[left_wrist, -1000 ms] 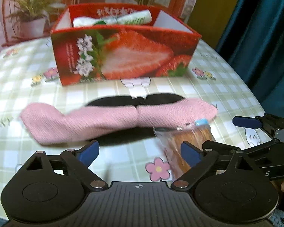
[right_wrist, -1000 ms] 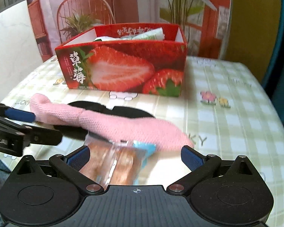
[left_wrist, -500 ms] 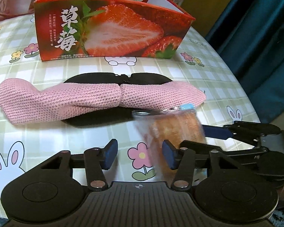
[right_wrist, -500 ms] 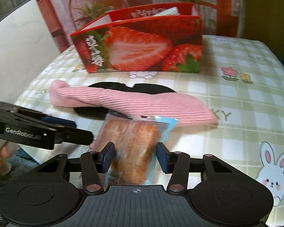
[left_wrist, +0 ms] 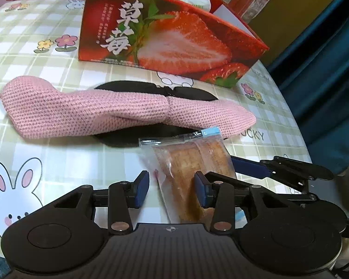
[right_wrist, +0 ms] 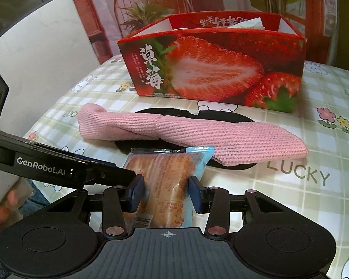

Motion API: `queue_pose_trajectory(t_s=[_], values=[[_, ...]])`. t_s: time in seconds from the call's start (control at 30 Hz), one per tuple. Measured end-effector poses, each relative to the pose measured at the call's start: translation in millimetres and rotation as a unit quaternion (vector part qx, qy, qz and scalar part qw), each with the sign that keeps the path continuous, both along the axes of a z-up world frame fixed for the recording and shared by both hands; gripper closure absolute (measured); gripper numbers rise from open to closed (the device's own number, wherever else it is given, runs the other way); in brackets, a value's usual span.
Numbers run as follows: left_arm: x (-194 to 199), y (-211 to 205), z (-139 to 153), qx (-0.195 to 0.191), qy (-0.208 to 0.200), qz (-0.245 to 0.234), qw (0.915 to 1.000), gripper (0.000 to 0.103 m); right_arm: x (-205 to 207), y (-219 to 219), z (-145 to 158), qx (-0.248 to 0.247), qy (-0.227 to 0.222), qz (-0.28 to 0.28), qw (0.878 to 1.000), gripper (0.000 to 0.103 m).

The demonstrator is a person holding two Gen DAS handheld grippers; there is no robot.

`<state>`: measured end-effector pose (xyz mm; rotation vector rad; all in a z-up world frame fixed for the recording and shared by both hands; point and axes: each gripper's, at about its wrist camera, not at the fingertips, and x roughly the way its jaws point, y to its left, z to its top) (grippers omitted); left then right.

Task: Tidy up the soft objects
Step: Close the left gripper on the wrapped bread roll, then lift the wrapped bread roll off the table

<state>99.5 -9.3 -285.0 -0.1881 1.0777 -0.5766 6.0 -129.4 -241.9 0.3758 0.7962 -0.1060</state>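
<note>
A clear packet of bread (right_wrist: 167,181) with a blue end lies near the table's front edge, just before a pink knitted piece (left_wrist: 104,114) that rests across a black cloth (left_wrist: 151,88). My right gripper (right_wrist: 166,193) is closing, and both its pads press the packet's sides. My left gripper (left_wrist: 172,190) is closing too. The same packet (left_wrist: 193,162) sits partly between its jaws: the right pad touches it, while the left pad stands clear. One of the left gripper's fingers (right_wrist: 104,171) reaches in beside the right gripper's left pad.
A red strawberry-printed box (left_wrist: 174,44) stands open-topped behind the cloths, with a white and green packet (left_wrist: 193,1) inside. The round table (right_wrist: 314,153) wears a checked cloth with rabbits and flowers. A chair (right_wrist: 151,2) and plants are beyond it. A person's hand (right_wrist: 2,207) shows at the lower left.
Both grippers' jaws have narrowed from wide open. Both have come lower and closer over the bread packet, and the right one's pads now press on it.
</note>
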Motion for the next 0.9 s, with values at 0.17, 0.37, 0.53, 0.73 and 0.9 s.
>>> queue_pose_trajectory(t_s=[0.17, 0.37, 0.53, 0.73, 0.9], values=[[0.6, -5.3, -7.2, -0.021, 0.020, -0.021, 0.9994, 0.059, -12.0, 0.2, 0.7, 0.001, 0.014, -0.010, 1.000, 0.054], [-0.9, -1.2, -11.1, -0.036, 0.020, -0.021, 0.9989, 0.063, -25.1, -6.2, -4.3, 0.049, 0.013, -0.015, 0.999, 0.064], [-5.9, -4.0, -1.0, -0.027, -0.011, -0.028, 0.9992, 0.064, -23.5, 0.6, -3.0, 0.039, 0.005, -0.003, 0.999, 0.067], [-5.8, -4.5, 2.4, -0.029, -0.019, -0.035, 0.9988, 0.064, -23.7, 2.8, -0.3, 0.024, 0.000, -0.004, 1.000, 0.067], [-8.3, -2.7, 6.5, -0.033, -0.034, -0.036, 0.9982, 0.064, -24.2, 2.9, -0.5, 0.022, -0.001, -0.005, 1.000, 0.067]])
